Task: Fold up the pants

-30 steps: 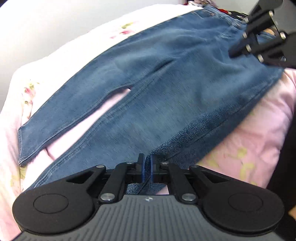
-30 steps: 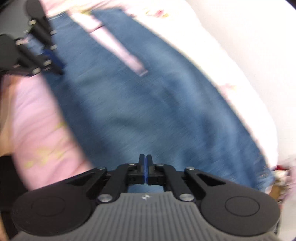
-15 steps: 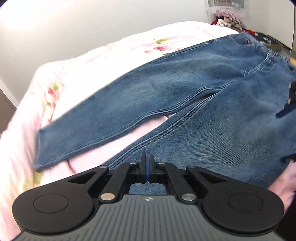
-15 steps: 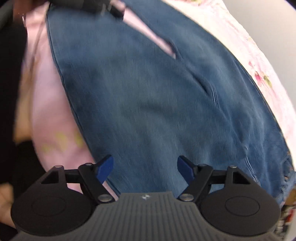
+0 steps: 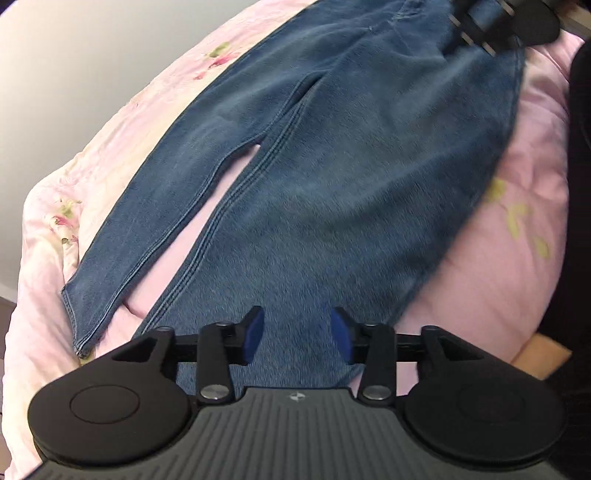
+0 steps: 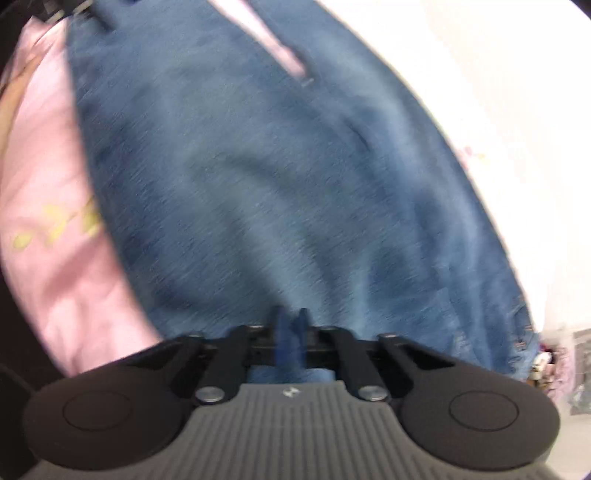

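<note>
Blue jeans (image 5: 332, 177) lie spread flat on a bed under a pink floral quilt (image 5: 517, 206); legs parted in a narrow V with pink showing between them.

Left wrist view, sharp: left tool (image 5: 297, 334) hovers over the nearer leg near its hem; jaws opening, blue pads (image 5: 255, 332) apart, denim seen in the gap below them but not pinched; whether the pads touch the cloth cannot be told. This view alone shows the far leg's hem (image 5: 74, 314) at lower left, the triple-stitched inseam (image 5: 236, 192), the pale wall (image 5: 92, 55) beyond the bed, and the right tool (image 5: 491, 26) as a dark shape at upper right over the waist end; its jaws unreadable from here.

Right wrist view, motion-blurred: right tool (image 6: 291, 332) low over the upper part of the jeans (image 6: 277, 166); jaws drawn together, a blue strip between the fingers that may be pads or a pinch of denim, blur prevents telling. This view alone shows the waistband corner (image 6: 521, 332) at lower right, some clutter (image 6: 554, 365) past the bed edge, and the quilt (image 6: 48, 221) with yellow print at left; the left tool (image 6: 74, 9) barely enters at the top left corner.
</note>
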Tool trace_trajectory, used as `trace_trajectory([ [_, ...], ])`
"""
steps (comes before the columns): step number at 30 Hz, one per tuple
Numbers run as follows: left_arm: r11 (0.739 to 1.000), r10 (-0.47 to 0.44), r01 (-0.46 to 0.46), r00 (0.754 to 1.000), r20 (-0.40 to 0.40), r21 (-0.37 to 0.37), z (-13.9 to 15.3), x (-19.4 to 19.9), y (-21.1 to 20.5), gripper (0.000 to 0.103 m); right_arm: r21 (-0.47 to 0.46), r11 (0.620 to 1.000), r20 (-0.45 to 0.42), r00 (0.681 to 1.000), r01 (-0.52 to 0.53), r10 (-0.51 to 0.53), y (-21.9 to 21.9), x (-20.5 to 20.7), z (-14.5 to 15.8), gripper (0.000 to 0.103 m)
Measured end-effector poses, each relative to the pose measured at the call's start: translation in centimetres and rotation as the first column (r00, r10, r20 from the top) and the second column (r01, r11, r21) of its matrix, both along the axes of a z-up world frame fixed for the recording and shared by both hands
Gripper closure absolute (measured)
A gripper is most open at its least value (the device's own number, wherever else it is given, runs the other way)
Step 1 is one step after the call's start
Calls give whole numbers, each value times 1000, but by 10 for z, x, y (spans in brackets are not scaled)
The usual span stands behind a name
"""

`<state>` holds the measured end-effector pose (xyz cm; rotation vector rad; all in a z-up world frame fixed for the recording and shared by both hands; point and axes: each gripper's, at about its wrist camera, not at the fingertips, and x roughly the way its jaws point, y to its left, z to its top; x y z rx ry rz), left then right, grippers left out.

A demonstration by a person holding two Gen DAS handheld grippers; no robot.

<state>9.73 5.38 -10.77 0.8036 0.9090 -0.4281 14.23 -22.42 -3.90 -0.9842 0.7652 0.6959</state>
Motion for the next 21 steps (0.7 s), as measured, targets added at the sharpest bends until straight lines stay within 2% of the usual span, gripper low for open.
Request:
trace_trajectory([
  [2, 1000, -5, 5, 1000, 0, 12, -1, -4, 4, 41, 32, 998, 62, 997, 49, -51, 1, 16, 14, 103],
  [4, 1000, 6, -6, 1000, -1, 21, -2, -6, 10, 41, 53, 994, 67, 992, 100, -104, 2, 37, 25, 103],
  [8, 999, 12, -11, 999, -33, 39, 0, -12, 32, 40, 93, 985, -108, 985, 145, -135, 2, 63, 34, 103],
  [11, 998, -7, 11, 998, -66, 67, 1, -12, 51, 38, 50, 990, -129, 983, 134, -127, 0, 57, 26, 103],
  [14, 994, -13, 28, 991, -136, 105, -4, -8, 69, 37, 9, 987, -142, 978, 159, -156, -15, 47, 20, 103],
  [16, 996, 2, 14, 983, -181, 86, -5, -3, 81, 36, -4, 983, -145, 972, 185, -184, -31, 43, 18, 91],
  [17, 997, 9, 6, 979, -202, 73, -5, 2, 86, 35, -7, 980, -145, 969, 201, -200, -37, 46, 16, 80],
  [18, 997, 21, -4, 976, -216, 76, -7, 6, 91, 34, -10, 976, -147, 965, 218, -217, -45, 46, 16, 76],
  [20, 994, 32, -4, 967, -253, 109, -14, 12, 97, 32, -27, 969, -151, 957, 247, -248, -59, 47, 15, 75],
  [21, 993, 37, -6, 964, -264, 117, -16, 13, 99, 32, -36, 966, -146, 955, 257, -259, -67, 47, 16, 69],
])
